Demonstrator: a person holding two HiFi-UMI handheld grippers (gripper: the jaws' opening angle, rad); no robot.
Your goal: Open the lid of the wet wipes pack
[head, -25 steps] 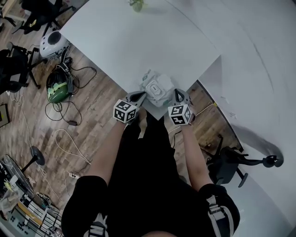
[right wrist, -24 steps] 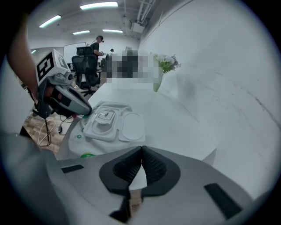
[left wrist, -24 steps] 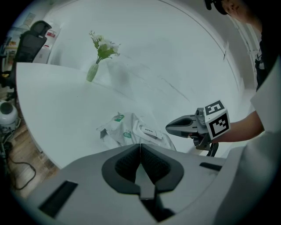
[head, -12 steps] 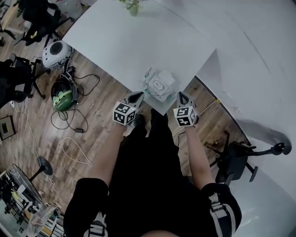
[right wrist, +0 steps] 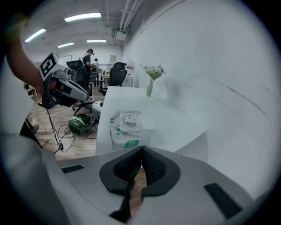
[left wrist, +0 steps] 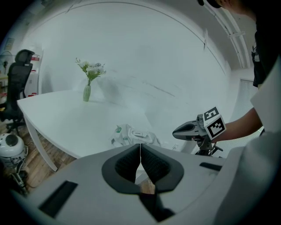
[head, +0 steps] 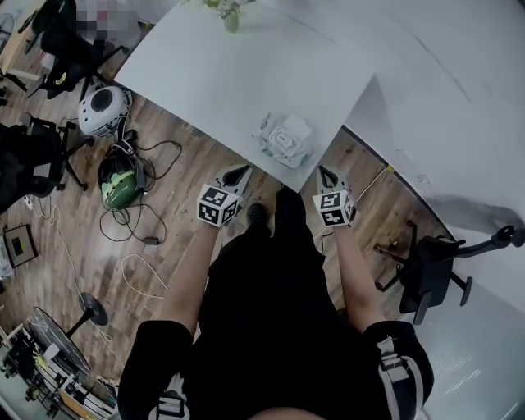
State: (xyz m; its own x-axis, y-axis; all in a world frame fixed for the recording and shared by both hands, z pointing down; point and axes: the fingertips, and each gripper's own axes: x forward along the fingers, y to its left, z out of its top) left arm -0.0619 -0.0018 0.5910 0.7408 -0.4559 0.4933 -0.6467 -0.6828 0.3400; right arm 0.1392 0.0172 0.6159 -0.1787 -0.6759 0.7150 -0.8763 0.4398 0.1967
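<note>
Straight ahead of the right gripper (right wrist: 141, 150), its jaws pressed together, the wet wipes pack (right wrist: 127, 128) loses its near lower edge behind their tips, its green label (right wrist: 131, 143) prints too small to read, and far beyond, the flower vase (head: 229, 16) is cut by the head view's top edge.

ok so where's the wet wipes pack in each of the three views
Head view: wet wipes pack, upper centre, on the table near its closest corner.
Left gripper view: pack at centre, just above the jaws.
Right gripper view: pack centre-left, above the jaws.
Shared landmark: flower vase at the table's far edge.
</note>
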